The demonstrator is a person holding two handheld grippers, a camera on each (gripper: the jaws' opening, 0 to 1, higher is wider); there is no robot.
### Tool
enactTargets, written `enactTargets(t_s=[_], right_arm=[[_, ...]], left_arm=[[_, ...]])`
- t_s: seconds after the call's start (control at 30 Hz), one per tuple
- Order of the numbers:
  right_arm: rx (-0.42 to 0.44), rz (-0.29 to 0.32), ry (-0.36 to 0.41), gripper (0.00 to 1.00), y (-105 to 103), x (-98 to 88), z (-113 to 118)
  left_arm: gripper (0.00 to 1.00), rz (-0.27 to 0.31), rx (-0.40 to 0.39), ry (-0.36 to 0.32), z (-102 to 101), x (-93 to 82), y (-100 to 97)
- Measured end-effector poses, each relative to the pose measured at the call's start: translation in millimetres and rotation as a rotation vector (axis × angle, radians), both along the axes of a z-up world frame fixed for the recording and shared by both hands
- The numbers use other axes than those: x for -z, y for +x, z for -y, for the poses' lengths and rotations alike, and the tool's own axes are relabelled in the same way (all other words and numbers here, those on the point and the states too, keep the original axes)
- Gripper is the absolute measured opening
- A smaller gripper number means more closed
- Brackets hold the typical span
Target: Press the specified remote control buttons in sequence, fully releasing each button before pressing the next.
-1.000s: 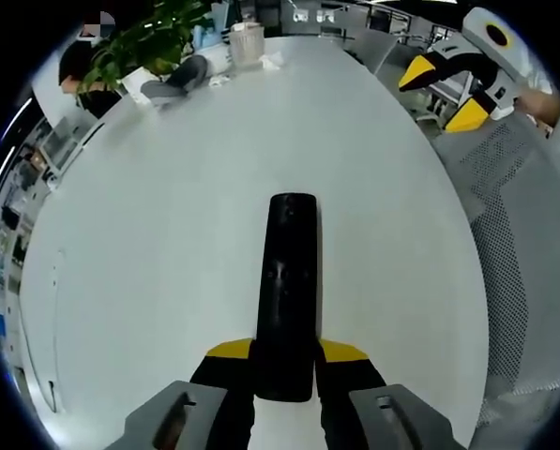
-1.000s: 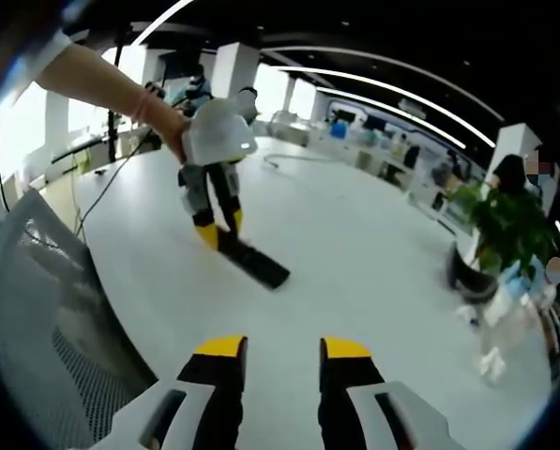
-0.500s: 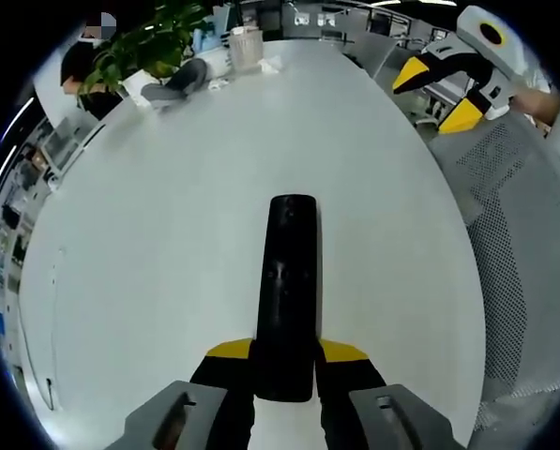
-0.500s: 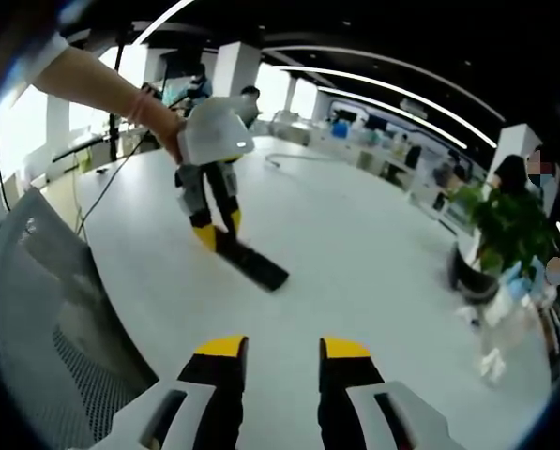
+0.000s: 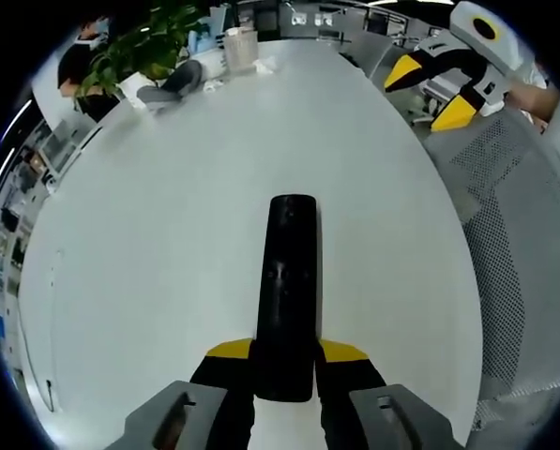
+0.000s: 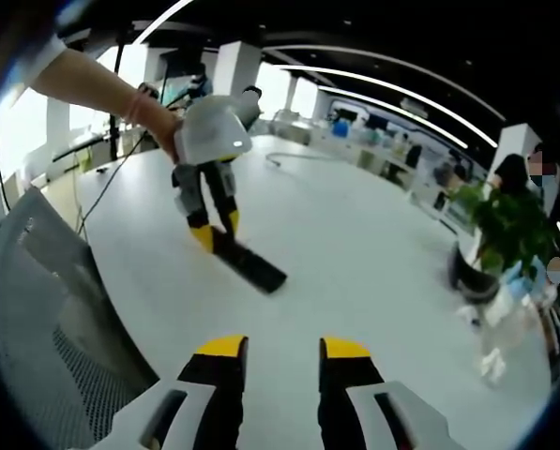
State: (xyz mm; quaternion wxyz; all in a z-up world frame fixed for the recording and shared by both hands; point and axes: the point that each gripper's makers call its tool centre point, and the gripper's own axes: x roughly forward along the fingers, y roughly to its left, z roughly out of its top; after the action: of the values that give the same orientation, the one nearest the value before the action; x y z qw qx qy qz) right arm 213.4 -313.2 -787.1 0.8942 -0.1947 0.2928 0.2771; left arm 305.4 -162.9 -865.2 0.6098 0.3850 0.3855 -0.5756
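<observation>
Left gripper (image 5: 284, 361) clamps the black remote control (image 5: 286, 291) by its near end (rigid, probably light and slick); right gripper (image 6: 276, 358) gapes empty above the white table (image 6: 355, 253).

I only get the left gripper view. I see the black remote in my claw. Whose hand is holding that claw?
Observer: In the right gripper view, a person's hand grips the top of the left claw, which is shut on the remote.
Operator: Is the other claw holding anything?
Observer: No. The right claw is open, with bare white table between its tips.
Operator: Is the remote lifted up?
Observer: Its far end looks to rest on the table.
</observation>
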Motion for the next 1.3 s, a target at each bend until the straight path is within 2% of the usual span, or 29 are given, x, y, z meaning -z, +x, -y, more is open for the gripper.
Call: enactTargets(t_s=[1.3], right_arm=[[-0.012, -0.016, -0.006, 0.27, -1.7, 3.1, -1.8]], left_arm=[[0.24, -0.001, 0.010, -0.008, 0.1, -0.3, -11.3]])
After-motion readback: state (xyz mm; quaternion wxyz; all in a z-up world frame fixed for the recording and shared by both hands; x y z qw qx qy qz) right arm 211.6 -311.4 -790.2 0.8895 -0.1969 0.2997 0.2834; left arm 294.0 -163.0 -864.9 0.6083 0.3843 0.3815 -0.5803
